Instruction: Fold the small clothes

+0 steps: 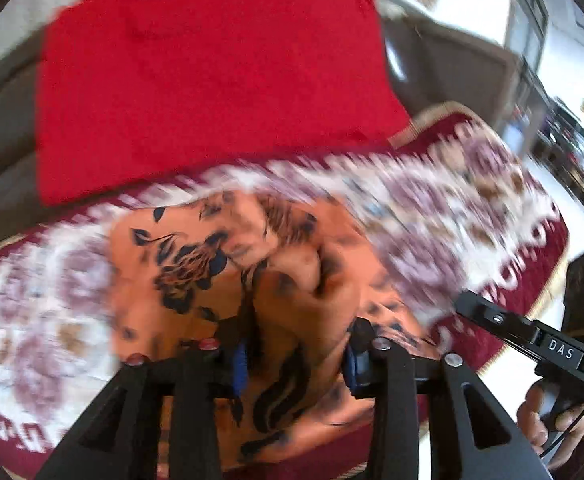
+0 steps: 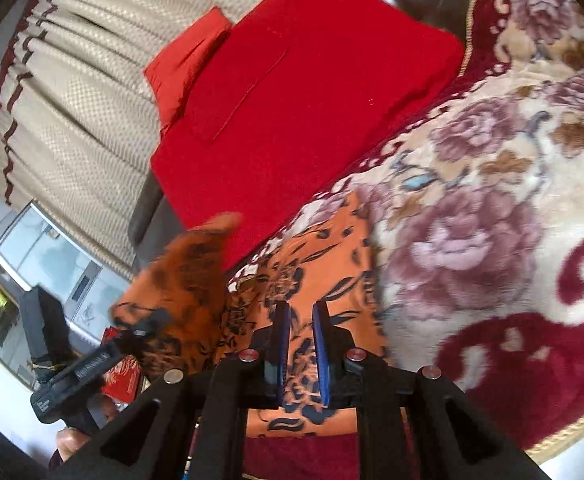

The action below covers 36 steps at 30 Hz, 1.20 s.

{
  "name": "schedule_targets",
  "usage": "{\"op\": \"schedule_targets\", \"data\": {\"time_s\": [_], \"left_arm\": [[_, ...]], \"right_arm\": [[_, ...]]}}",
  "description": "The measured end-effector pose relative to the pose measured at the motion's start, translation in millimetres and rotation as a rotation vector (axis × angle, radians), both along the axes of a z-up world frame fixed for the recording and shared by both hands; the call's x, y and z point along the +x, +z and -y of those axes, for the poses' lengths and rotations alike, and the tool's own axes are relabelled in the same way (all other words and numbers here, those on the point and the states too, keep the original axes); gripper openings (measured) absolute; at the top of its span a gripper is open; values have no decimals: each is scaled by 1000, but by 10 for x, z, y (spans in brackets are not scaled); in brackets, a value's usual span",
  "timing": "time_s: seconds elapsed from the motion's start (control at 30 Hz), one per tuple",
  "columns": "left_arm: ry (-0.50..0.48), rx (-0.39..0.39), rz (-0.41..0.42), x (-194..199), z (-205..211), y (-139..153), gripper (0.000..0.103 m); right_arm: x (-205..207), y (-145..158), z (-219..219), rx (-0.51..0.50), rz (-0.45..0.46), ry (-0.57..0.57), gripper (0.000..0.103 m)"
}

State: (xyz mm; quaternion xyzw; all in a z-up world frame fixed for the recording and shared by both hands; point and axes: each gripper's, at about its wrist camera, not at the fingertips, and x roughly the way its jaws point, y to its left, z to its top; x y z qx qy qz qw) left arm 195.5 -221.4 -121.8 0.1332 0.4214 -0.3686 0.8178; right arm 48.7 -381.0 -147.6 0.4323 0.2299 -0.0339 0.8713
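Observation:
An orange garment with a dark flower print (image 1: 195, 264) lies on a flowered blanket (image 1: 432, 208). My left gripper (image 1: 296, 364) is shut on a bunched fold of it, and the cloth fills the space between the blue pads. The right wrist view shows the left gripper (image 2: 147, 324) holding a flap of the garment (image 2: 324, 264) up off the blanket (image 2: 472, 232). My right gripper (image 2: 302, 354) hovers just over the flat part of the garment, with only a narrow slit between its pads. No cloth is visibly pinched there. Its tip (image 1: 462, 300) sits by the garment's right edge.
A big red cushion (image 2: 300, 100) leans on the dark sofa behind the blanket, with a smaller orange-red cushion (image 2: 183, 60) behind it. A beige curtain (image 2: 83, 100) hangs at the left. A hand (image 1: 540, 420) grips the right tool's handle. Shelves and a window lie beyond.

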Motion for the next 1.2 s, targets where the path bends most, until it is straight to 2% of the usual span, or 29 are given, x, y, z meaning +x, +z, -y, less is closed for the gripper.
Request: {"op": "schedule_targets", "data": {"time_s": [0.07,0.1,0.13,0.2,0.27,0.3,0.33,0.37,0.4,0.47,0.57,0.67,0.7,0.77,0.8,0.9,1.0,1.07,1.13,1.2], "left_arm": [[-39,-26,-50,-105,-40,-38,41],[-63,-47,-44,-170,-121,-2,43],[-72,-56,-34,-191,-182,32,48],[-98,-136,-29,-281,-521,195,60],[-80,-192,-12,-292,-848,271,78],[-58,-189,2,-279,-918,270,81],[-24,-174,18,-248,-1050,248,81],[7,-154,22,-204,-1181,193,81],[40,-136,11,-144,-1276,123,81],[115,-106,-32,-22,-1403,-43,81],[204,-61,-91,136,-1479,-284,81],[247,-57,-136,204,-1551,-417,81],[257,-58,-148,219,-1566,-438,81],[258,-71,-155,237,-1588,-412,81],[260,-73,-147,234,-1603,-395,81],[257,-87,-104,245,-1633,-232,81],[248,-122,-92,288,-1550,-71,81],[236,-126,-85,293,-1429,-34,82],[227,-95,-93,307,-1236,-99,85],[202,4,-152,344,-916,-346,85]], "right_arm": [[-5,-40,16,41,-10,3,15],[10,-49,-7,53,1,10,15],[6,-31,-16,63,15,17,16],[110,-20,-70,78,17,43,19],[248,-14,-135,119,24,89,26],[329,-2,-178,138,23,112,37],[405,9,-215,159,24,132,68],[505,24,-254,183,29,143,81],[601,29,-273,189,33,151,85],[853,55,-323,193,14,192,85],[1266,25,-354,184,-66,214,85],[1718,-59,-456,189,-152,278,85],[1870,-119,-514,199,-203,301,81],[2061,-162,-689,140,-292,320,49],[2097,-115,-768,90,-301,333,23],[2041,240,-927,-93,-255,309,20],[1769,624,-848,-153,-122,256,20],[1522,763,-731,-199,-65,212,20],[1331,705,-563,-194,-59,176,20],[1246,355,-307,-110,-143,133,22]]}}
